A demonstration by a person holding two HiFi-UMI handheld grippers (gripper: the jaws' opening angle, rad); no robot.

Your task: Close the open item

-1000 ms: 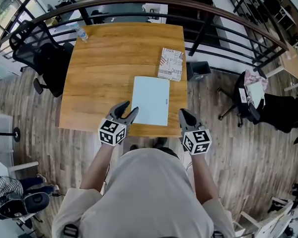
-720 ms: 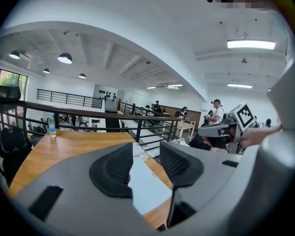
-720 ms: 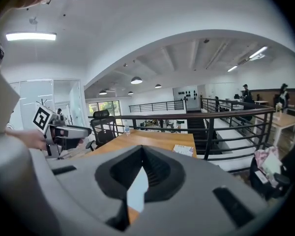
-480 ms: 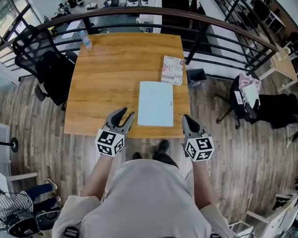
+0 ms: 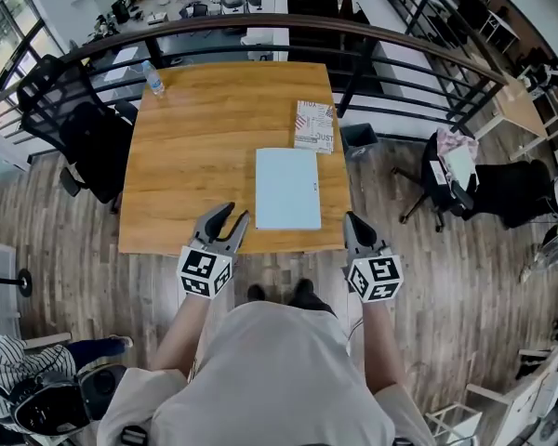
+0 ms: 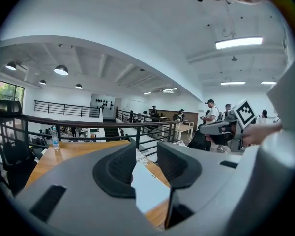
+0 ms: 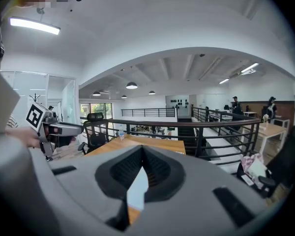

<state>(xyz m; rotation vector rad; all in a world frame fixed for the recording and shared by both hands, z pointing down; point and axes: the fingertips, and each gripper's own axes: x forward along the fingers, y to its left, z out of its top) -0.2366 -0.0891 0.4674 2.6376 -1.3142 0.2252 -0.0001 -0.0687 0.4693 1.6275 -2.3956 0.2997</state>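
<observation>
We note the pale blue notebook (image 5: 287, 189) lying flat and shut on the wooden table (image 5: 205, 137), near its front edge. A printed booklet (image 5: 315, 126) sits just beyond it. Our left gripper (image 5: 231, 213) is off the table front, its jaws apart, closing on nothing. Our right gripper (image 5: 351, 218) is also off the table front, its jaws together and empty.

Water bottle (image 5: 153, 78); patterned book (image 5: 314, 125); black chair (image 5: 72, 111).

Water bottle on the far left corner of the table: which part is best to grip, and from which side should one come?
I would grip the water bottle around its middle, coming level across the table from the near side. It stands upright and alone, so its sides are free.
</observation>
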